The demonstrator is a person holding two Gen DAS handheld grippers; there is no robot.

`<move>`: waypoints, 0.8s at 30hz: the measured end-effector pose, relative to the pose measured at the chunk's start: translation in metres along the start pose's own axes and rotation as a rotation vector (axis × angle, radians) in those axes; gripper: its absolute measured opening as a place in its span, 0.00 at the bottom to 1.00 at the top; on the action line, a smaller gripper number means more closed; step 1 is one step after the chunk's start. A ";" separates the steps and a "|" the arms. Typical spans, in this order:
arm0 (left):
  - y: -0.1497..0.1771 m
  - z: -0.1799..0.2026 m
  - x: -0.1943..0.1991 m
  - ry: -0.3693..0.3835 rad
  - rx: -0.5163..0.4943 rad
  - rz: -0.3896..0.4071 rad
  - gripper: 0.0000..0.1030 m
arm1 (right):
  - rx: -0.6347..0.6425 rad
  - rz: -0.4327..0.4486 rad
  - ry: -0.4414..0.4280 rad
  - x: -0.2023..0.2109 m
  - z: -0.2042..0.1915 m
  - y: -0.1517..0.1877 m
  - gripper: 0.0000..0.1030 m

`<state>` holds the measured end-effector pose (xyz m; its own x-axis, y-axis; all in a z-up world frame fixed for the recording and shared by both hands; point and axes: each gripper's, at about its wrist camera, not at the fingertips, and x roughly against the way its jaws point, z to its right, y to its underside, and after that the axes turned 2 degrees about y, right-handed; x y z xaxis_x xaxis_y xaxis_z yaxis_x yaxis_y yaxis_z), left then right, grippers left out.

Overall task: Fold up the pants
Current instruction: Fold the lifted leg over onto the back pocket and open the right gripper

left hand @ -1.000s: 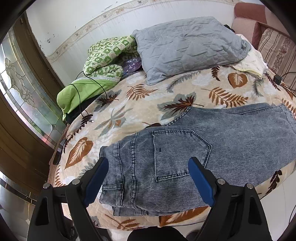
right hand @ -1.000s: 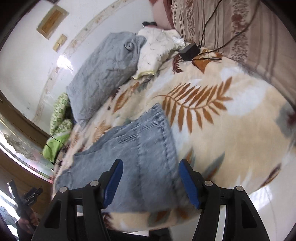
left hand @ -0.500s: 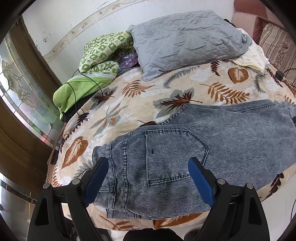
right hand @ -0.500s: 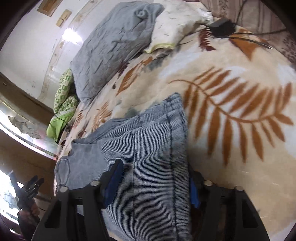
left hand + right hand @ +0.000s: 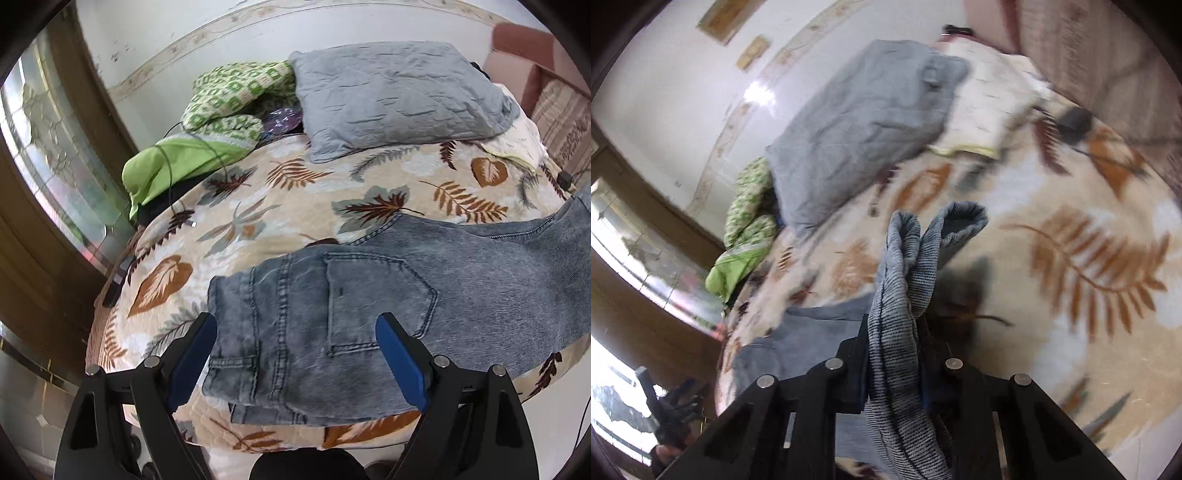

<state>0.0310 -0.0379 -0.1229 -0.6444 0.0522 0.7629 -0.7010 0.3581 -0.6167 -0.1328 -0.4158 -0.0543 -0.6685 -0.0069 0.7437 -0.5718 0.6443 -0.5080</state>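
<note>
Pants [image 5: 905, 295] newly within right hand-held gripper [image 5: 892, 354]

Bare bedspread [image 5: 266, 206] before grey pillow [image 5: 391, 99]

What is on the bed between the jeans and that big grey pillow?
In the left wrist view, only bare leaf-print bedspread lies between the jeans and the grey pillow. The green bedding sits off to the side, beside the pillow.
</note>
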 end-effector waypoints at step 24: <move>0.048 -0.098 -0.017 -0.008 0.188 -0.050 0.86 | 0.086 -0.246 -0.068 -0.148 -0.159 0.089 0.57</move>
<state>0.0379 0.0698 -0.1467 -0.6093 0.0307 0.7923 -0.7765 0.1794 -0.6041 -0.0095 -0.2365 -0.1402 -0.5334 -0.2085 0.8198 -0.7574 0.5493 -0.3531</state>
